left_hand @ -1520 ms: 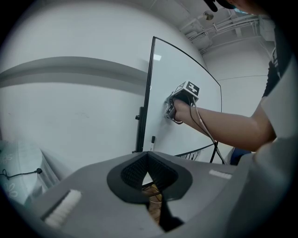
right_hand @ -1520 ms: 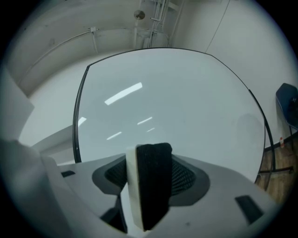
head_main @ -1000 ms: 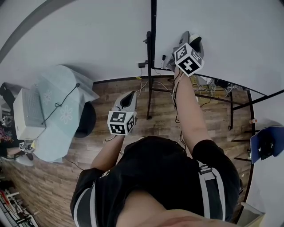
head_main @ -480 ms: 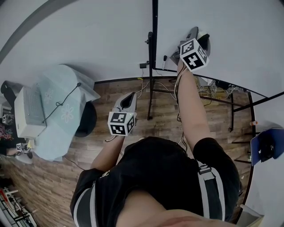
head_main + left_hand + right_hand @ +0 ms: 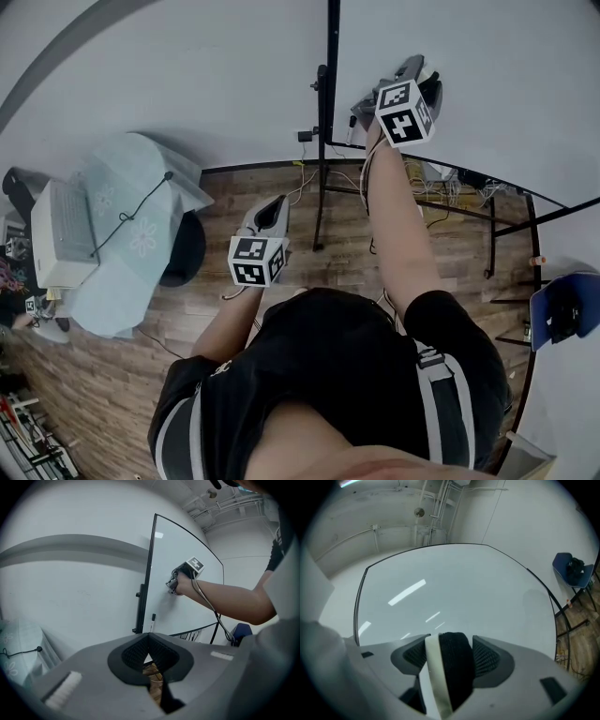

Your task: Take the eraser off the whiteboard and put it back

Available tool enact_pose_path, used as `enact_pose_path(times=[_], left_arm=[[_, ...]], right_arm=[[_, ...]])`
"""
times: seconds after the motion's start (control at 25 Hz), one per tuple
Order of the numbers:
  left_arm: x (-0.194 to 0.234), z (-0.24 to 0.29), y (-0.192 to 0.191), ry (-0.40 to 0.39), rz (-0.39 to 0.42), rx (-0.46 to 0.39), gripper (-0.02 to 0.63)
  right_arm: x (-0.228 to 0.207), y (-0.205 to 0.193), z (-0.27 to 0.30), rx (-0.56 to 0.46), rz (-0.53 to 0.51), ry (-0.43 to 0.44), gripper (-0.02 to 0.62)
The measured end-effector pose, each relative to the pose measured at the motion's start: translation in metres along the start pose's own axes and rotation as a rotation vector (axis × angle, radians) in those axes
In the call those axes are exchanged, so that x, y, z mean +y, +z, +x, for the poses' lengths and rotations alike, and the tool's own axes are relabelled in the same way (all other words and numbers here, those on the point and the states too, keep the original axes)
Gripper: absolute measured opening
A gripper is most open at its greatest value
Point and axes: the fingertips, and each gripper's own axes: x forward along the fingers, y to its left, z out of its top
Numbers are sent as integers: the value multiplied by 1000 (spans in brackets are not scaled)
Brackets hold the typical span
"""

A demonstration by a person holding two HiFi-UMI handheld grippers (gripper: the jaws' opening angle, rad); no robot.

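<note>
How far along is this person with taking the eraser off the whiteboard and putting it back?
Looks done: the right tool is clamped on the eraser, with the black felt between its jaws. In hand: it holds the eraser up at the whiteboard; whether the eraser touches the board I cannot tell. Left: setting it on the board and letting go. The left tool hangs shut and empty, away from the board.

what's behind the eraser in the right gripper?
Bare whiteboard face with light reflections. The eraser, held in the right gripper, hides the patch directly behind it, so contact can't be confirmed.
</note>
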Motion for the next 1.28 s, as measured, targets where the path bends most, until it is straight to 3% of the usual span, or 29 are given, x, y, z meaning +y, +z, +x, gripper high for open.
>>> enact_pose_path(times=[0.24, 0.44, 0.6, 0.8, 1.08, 1.28], left_arm=[[-8, 4, -1, -27, 7, 4, 9], [-12, 3, -3, -35, 15, 9, 9], [-4, -5, -6, -12, 10, 13, 9], [10, -15, -11, 19, -4, 13, 9], [4, -17, -13, 6, -7, 6, 9], [4, -15, -11, 0, -12, -6, 9]], right_arm=[[-8, -8, 0, 52, 174, -11, 282], [5, 2, 1, 10, 299, 40, 321], [23, 10, 2, -19, 249, 12, 347], [49, 14, -9, -55, 99, 78, 350], [57, 14, -14, -49, 29, 89, 350], [57, 25, -39, -50, -35, 220, 348]])
